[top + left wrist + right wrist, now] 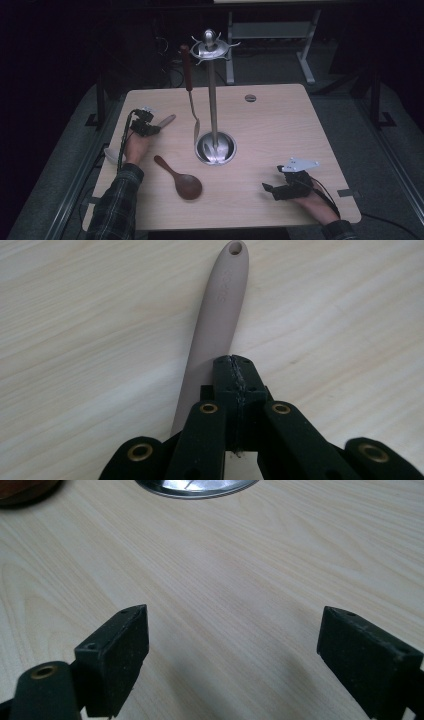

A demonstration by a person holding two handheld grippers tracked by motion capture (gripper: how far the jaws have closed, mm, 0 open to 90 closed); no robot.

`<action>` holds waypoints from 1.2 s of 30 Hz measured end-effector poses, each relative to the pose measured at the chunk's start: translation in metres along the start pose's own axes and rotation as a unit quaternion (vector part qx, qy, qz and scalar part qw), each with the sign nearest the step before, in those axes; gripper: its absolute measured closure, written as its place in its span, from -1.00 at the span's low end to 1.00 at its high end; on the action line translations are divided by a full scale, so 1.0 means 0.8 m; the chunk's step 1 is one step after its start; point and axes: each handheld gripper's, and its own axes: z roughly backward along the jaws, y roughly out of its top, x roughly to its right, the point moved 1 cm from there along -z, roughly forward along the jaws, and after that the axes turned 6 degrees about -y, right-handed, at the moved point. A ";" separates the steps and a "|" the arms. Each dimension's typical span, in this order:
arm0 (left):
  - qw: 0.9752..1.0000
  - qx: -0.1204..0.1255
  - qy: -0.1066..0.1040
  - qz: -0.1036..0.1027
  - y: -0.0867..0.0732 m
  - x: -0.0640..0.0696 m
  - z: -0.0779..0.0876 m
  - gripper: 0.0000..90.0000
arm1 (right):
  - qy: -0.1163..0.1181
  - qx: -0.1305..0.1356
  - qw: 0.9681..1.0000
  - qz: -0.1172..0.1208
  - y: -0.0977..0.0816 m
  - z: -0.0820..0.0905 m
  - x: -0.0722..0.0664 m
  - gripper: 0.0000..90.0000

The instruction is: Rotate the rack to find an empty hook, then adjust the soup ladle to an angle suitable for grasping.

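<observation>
The left gripper, jaws pressed together above the grey spoon lying on the table, is apparently approaching it, needing to open first, while the right gripper is resting spread.

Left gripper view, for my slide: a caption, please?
Shut left claw over a beige utensil handle on the wooden table.

Left gripper: black linkage arms with brass-ringed pivots, flat-faced pads, black cable along the wrist. Right gripper: same black build, topped by a grey three-cornered plate, cable trailing. Sleeves: dark plaid flannel, buttoned cuffs.
</observation>
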 end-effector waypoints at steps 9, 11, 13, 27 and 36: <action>1.000 0.004 0.000 0.010 -0.003 -0.013 0.025 1.00 | 0.000 0.000 1.000 -0.002 0.000 0.001 0.000 -0.71; 1.000 0.007 0.004 0.015 -0.005 -0.017 0.036 1.00 | 0.000 -0.001 1.000 -0.001 0.000 0.001 -0.001 -0.71; 1.000 0.002 0.014 0.016 -0.008 -0.023 0.043 1.00 | 0.002 -0.001 1.000 -0.002 0.000 0.000 -0.002 -0.71; 0.997 -0.066 0.027 0.040 -0.032 -0.042 0.056 1.00 | 0.002 -0.002 1.000 0.001 0.001 -0.003 -0.003 -0.72; 0.994 -0.100 0.006 0.047 -0.030 -0.035 0.063 1.00 | 0.004 -0.006 1.000 0.000 0.002 -0.003 -0.004 -0.72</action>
